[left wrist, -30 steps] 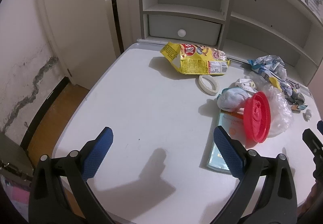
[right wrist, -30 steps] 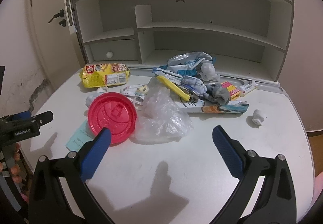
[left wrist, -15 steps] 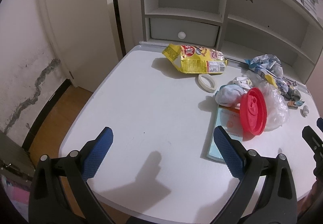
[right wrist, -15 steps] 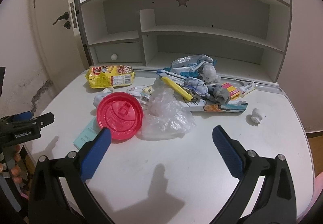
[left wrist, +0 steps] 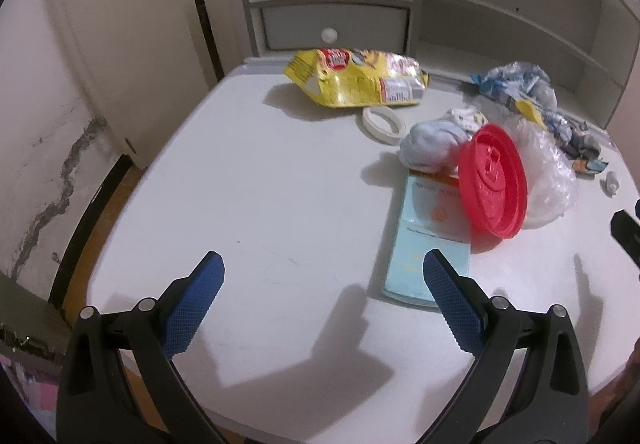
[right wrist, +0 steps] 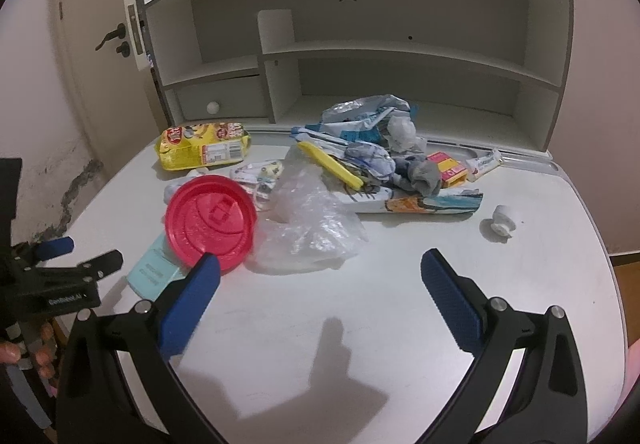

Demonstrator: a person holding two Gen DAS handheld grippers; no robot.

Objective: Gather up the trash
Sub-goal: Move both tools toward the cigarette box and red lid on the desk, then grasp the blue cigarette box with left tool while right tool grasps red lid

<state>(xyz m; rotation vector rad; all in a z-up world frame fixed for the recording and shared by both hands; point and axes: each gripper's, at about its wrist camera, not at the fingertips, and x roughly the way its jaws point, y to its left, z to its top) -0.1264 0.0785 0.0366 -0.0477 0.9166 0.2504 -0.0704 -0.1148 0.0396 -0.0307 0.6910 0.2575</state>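
Observation:
Trash lies on a white table [left wrist: 256, 180]. A red plastic lid [left wrist: 492, 180] leans on a clear plastic bag [left wrist: 548, 172], also seen in the right wrist view: lid [right wrist: 212, 222], bag [right wrist: 312, 220]. A yellow snack bag [left wrist: 356, 82] [right wrist: 200, 150] lies at the back. A pale blue packet [left wrist: 428, 240] lies flat under the lid. Crumpled wrappers [right wrist: 368, 152] pile up near the shelf. My left gripper [left wrist: 322, 300] is open and empty over the near table edge. My right gripper [right wrist: 320, 300] is open and empty in front of the bag.
A white shelf unit with a drawer [right wrist: 224, 100] stands at the table's back. A white tape ring [left wrist: 382, 120], a balled white cloth [left wrist: 432, 144], a small white cap [right wrist: 502, 220] and a toothpaste tube [right wrist: 484, 164] lie about. A door [left wrist: 120, 24] is at left.
Both grippers have drawn back and up from the table, so the trash looks smaller and farther. Both stay open. No object has moved.

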